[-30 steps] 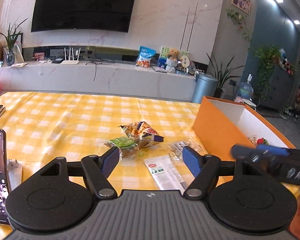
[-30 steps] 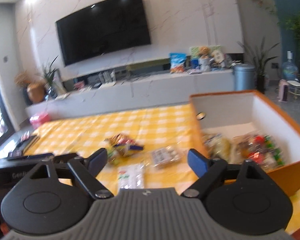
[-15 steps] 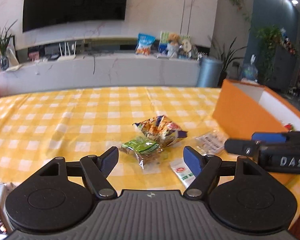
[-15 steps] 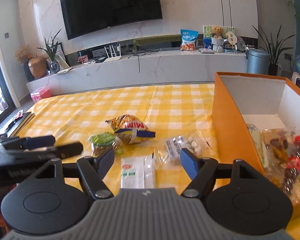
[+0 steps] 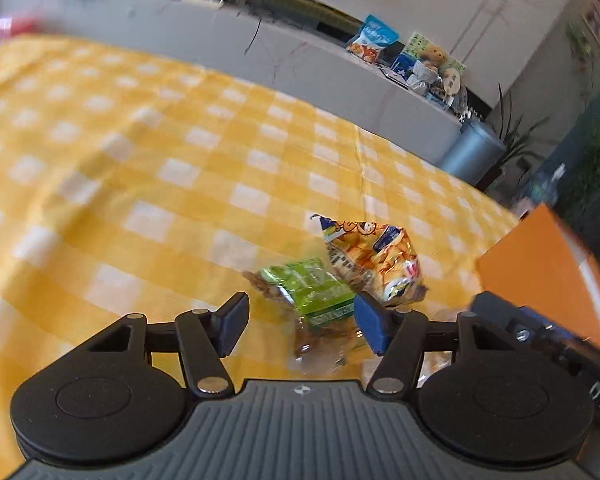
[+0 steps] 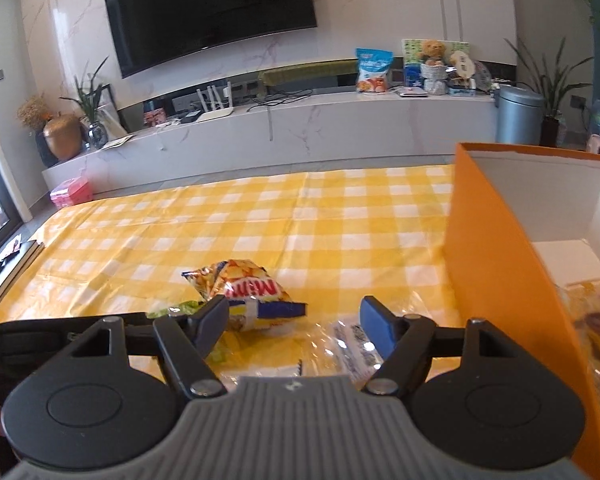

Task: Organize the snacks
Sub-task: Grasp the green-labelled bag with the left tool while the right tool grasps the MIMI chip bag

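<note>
Left claw (image 5: 300, 322) lowered (narrowing), green packet (image 5: 314, 292) between its pads

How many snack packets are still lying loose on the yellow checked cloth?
4, possibly more hidden: a green packet, an orange chip bag behind it, a clear packet near the orange box, and a white sachet nearest.

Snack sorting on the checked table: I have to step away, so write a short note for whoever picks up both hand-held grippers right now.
Left hand-held gripper: open, jaws just closing in around the green snack pack, not yet pinching it.
Right hand-held gripper: open, holding nothing, low over the clear packets.
On the cloth: green pack, yellow chip bag beside it, clear packets near the orange box.
Done: some snacks already lie in the box.
Left: box the green pack, chip bag and clear packets.
</note>
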The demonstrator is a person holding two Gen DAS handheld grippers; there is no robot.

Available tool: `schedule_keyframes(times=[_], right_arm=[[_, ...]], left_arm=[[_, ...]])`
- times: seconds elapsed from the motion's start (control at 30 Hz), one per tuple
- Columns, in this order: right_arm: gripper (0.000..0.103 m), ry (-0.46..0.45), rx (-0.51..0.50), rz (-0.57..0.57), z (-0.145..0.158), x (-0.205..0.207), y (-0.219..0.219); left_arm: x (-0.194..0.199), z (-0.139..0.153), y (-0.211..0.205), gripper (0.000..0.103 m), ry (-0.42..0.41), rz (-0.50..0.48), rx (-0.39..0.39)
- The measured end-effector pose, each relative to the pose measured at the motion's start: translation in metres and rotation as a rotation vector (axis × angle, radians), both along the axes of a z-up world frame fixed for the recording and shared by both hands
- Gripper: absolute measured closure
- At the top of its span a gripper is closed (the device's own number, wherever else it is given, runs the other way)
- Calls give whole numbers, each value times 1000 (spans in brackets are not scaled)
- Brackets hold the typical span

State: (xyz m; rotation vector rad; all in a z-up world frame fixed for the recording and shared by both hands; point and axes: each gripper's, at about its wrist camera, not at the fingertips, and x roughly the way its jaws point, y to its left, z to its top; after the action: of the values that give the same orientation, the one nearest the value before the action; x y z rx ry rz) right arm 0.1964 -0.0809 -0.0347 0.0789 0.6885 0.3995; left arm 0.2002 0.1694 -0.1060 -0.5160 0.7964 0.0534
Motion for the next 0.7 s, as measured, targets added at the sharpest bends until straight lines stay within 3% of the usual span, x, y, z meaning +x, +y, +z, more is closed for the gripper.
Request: schedule_keyframes(times=[0.07, 0.2, 0.37, 0.53, 0.7], right_arm=[[32, 2, 8, 20, -1, 6, 5], [32, 1, 39, 43, 0, 18, 12], [31, 10, 40, 84, -1, 33, 24], [28, 30, 27, 142, -8, 45, 42], [29, 68, 5, 167, -22, 57, 51]], left_arm=[[3, -2, 3, 32, 0, 15, -44], [11, -6, -2, 38, 24, 12, -30], [11, 0, -5, 60, 18, -40, 36], [1, 5, 5, 63, 26, -53, 71], [-10, 4, 10, 62, 21, -60, 54]])
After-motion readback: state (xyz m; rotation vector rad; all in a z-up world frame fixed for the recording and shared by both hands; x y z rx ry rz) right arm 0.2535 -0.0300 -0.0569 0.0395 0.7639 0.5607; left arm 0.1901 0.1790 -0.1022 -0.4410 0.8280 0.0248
